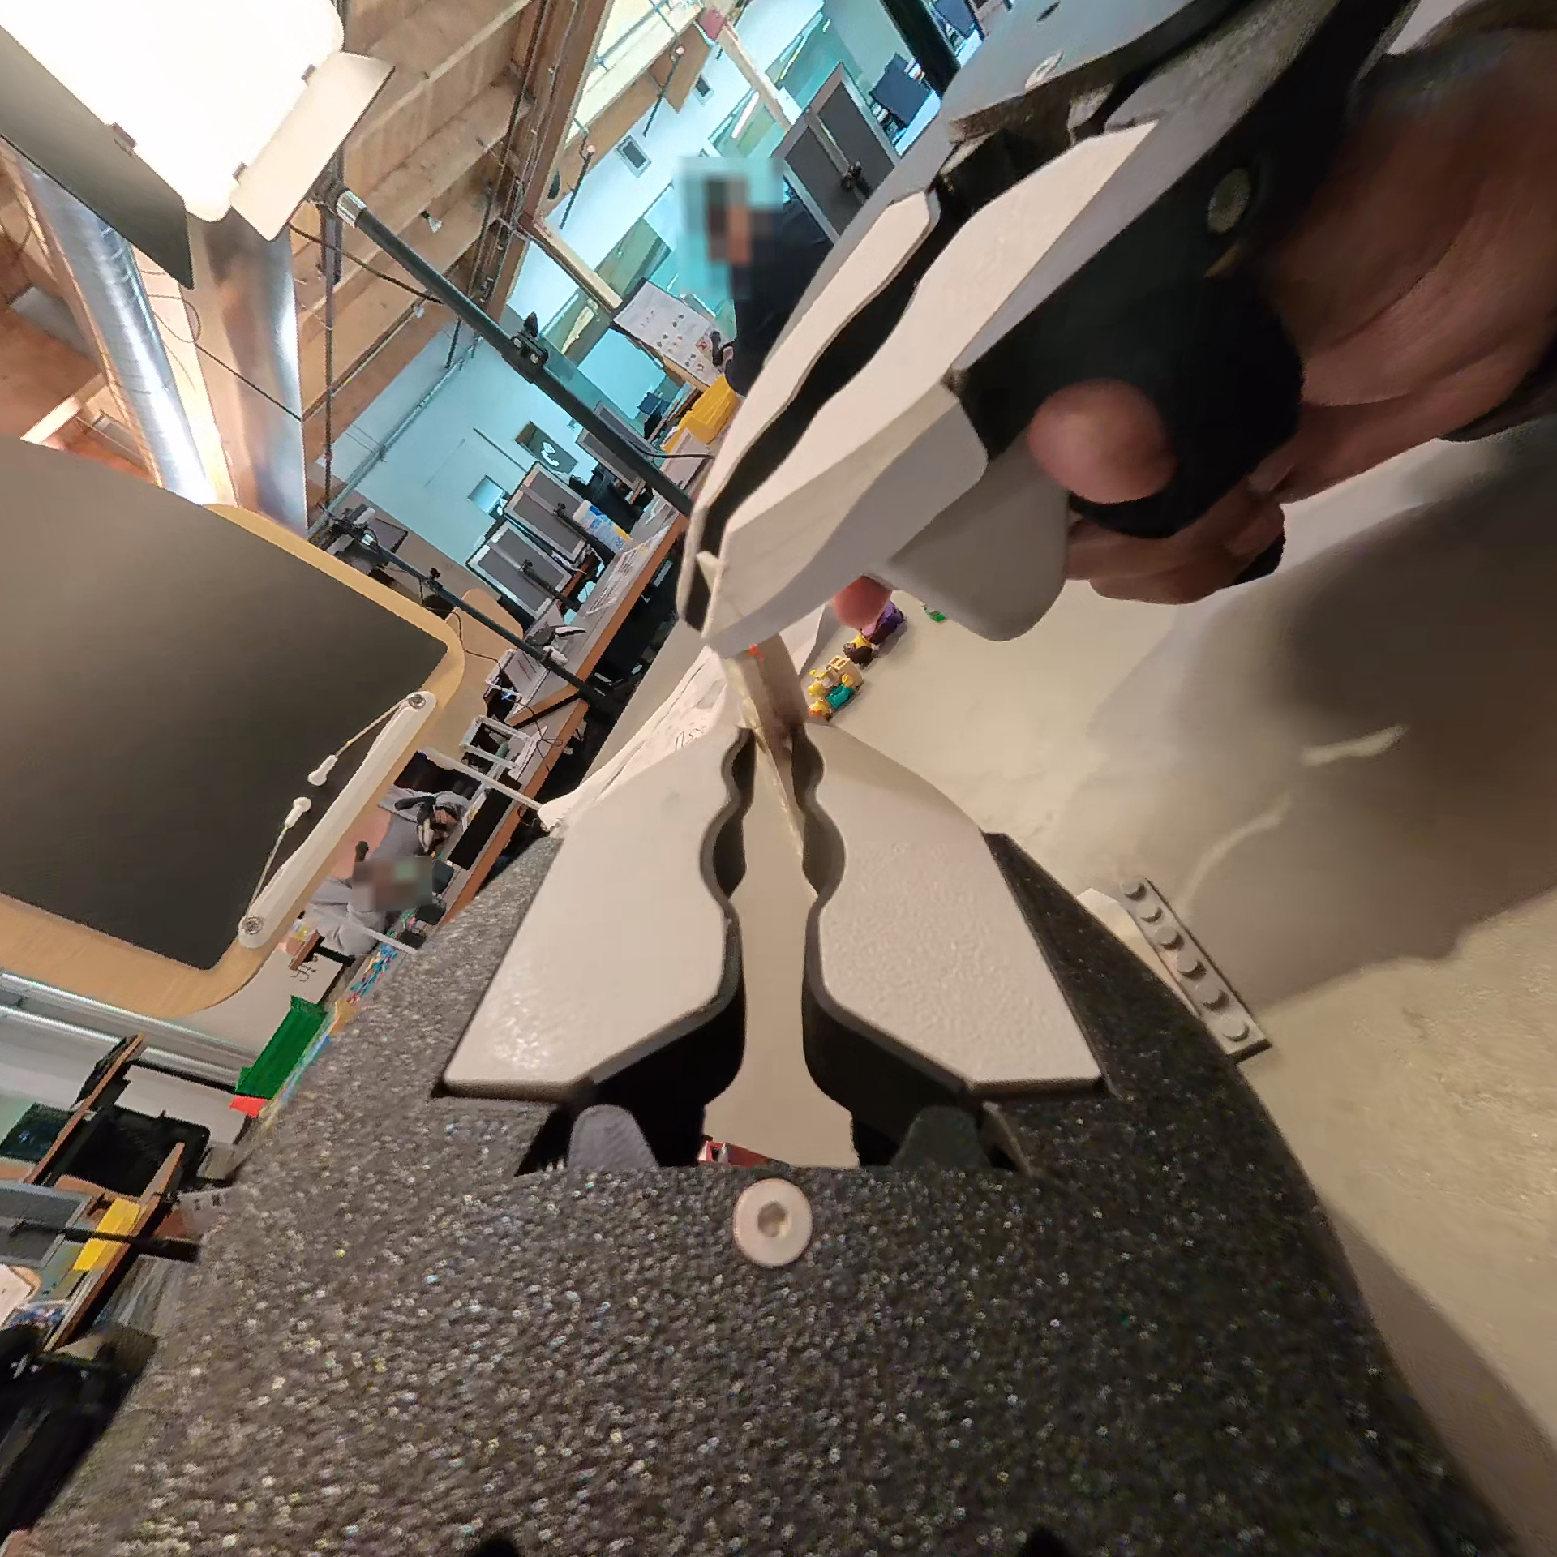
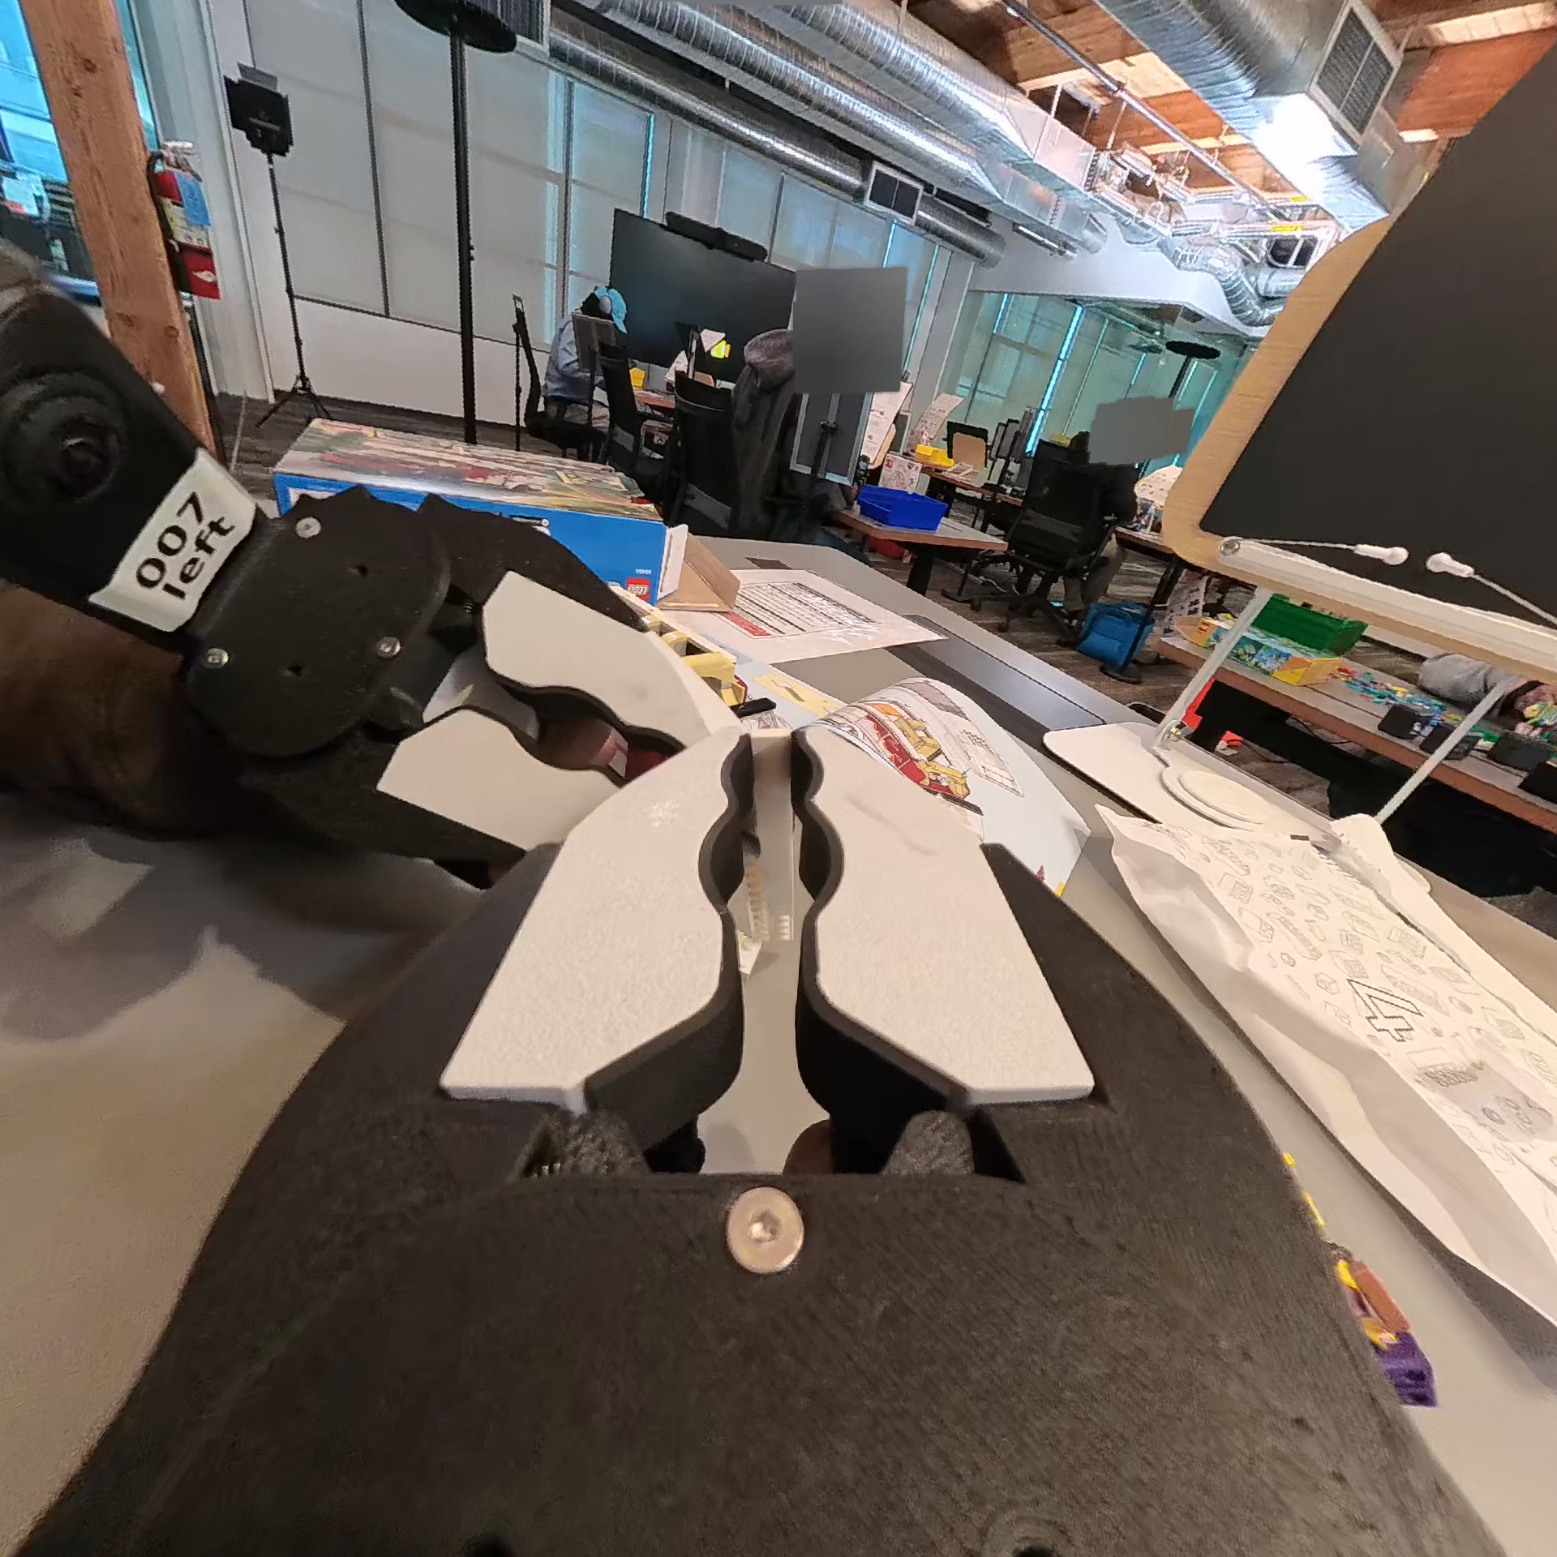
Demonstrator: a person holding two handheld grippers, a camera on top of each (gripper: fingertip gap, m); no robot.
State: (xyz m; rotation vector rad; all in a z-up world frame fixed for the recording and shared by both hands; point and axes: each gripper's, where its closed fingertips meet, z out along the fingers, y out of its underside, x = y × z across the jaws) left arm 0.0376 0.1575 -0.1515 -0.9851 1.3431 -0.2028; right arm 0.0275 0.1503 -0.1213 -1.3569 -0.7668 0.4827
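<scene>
Left wrist view – left tool: the left tool (image 1: 775, 746) sits just above the centre, its jaws narrow and both tips closed on a thin pale grey plate (image 1: 771, 699) seen edge-on.
Left wrist view – plate: it runs from between these tips toward 12 o'clock, up to the tips of the right tool (image 1: 716, 615).
Left wrist view – right tool: it comes in from 1 o'clock, held by a hand (image 1: 1348, 379), with its jaws narrow at the plate's far end.
Left wrist view – around: a grey studded strip (image 1: 1196, 969) lies on the pale surface (image 1: 1053, 758) at 3 o'clock. Small toy figures (image 1: 842, 674) stand just right of the plate.
Right wrist view – right tool: its jaws are narrow and the pads press on the plate (image 2: 771, 800), which fills the gap between them – studs show lower down the plate.
Right wrist view – left tool: it reaches in from 9 o'clock, its tips hidden behind the right tool's near finger.
Right wrist view – around: an open picture booklet (image 2: 927, 741) lies just past the tips at 1 o'clock. A printed white paper bag (image 2: 1348, 969) lies at 3 o'clock, a blue box (image 2: 472, 497) at 11 o'clock and a purple brick (image 2: 1399, 1365) at 4 o'clock.
</scene>
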